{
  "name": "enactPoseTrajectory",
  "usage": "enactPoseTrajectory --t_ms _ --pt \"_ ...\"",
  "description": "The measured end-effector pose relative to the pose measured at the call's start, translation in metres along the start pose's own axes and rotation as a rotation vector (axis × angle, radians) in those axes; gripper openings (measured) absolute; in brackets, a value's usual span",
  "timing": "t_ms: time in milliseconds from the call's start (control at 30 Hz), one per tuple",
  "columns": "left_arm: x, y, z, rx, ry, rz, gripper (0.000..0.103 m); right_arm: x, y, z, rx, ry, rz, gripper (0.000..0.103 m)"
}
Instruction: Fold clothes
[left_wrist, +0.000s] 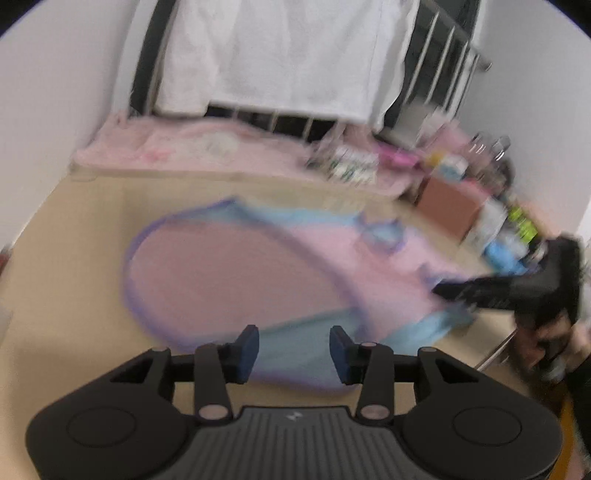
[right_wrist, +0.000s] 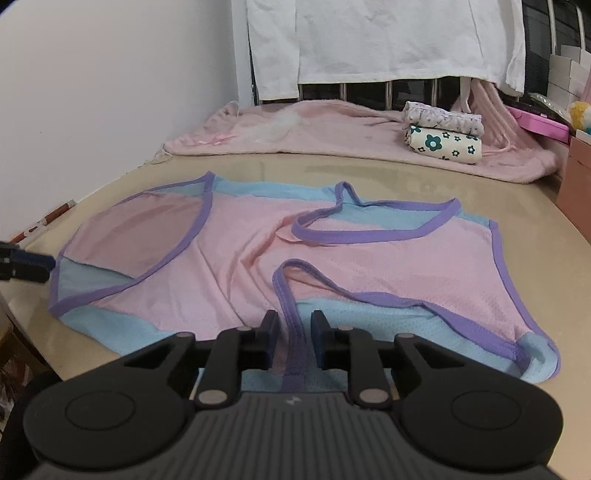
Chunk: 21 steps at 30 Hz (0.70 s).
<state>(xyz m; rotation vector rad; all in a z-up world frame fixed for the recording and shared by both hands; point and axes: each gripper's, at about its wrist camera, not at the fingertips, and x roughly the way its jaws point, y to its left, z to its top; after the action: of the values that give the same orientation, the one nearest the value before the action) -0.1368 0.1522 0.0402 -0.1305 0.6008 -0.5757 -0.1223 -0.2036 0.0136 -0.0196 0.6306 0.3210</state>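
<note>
Mesh tank top (right_wrist: 258, 236) is spread on counter (right_wrist: 369, 173); purple strap is straddled by right hand-held gripper (right_wrist: 294, 334), slightly parted; left hand-held gripper (left_wrist: 294, 354) is held open. Strap slip is likely if closed off-centre.

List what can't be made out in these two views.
- Left wrist view: motion blur smears the clutter at right; items unidentifiable.
- Right gripper: whether it pinches the purple strap of the pink tank top is unclear.
- Left gripper: cut off by the right wrist view's left edge.
</note>
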Motion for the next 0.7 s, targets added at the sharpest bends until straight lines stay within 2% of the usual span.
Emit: enactPoseTrajectory --t_ms 67,100,200,267,333,400,433,500,567,700 --pt "0.006 -0.015 0.016 0.002 -0.056 -0.029 0.058 -0.006 -0.004 0.008 0.007 -0.023 0.003 0.022" --pt "0.015 -0.021 0.025 -0.011 -0.064 -0.037 0.062 -0.006 -0.006 0.013 0.01 -0.034 -0.006 0.022" --pt "0.059 -0.044 0.043 -0.033 -0.015 -0.061 0.063 0.001 -0.009 0.024 0.009 -0.041 -0.035 0.022" --pt "0.09 -0.061 0.05 -0.028 0.027 -0.057 0.061 0.009 -0.007 0.028 0.001 -0.034 -0.046 0.026" --pt "0.117 -0.076 0.053 -0.002 0.052 -0.011 0.06 0.014 -0.005 0.03 0.016 -0.029 -0.036 0.031" --pt "0.138 -0.087 0.067 0.025 0.072 0.055 0.058 0.018 -0.003 0.029 0.031 -0.025 -0.045 0.032" --pt "0.146 -0.09 0.076 0.034 0.084 0.065 0.058 0.02 -0.002 0.029 0.037 -0.018 -0.06 0.032" --pt "0.167 -0.094 0.1 0.055 0.139 0.022 0.058 0.014 -0.004 0.025 0.052 -0.018 -0.082 0.032" --pt "0.189 -0.097 0.123 0.095 0.199 -0.041 0.058 0.0 -0.01 0.021 0.114 -0.035 -0.053 0.032" --pt "0.235 -0.121 0.138 0.29 0.38 -0.14 0.057 -0.01 -0.014 0.011 0.205 -0.038 0.044 0.032"
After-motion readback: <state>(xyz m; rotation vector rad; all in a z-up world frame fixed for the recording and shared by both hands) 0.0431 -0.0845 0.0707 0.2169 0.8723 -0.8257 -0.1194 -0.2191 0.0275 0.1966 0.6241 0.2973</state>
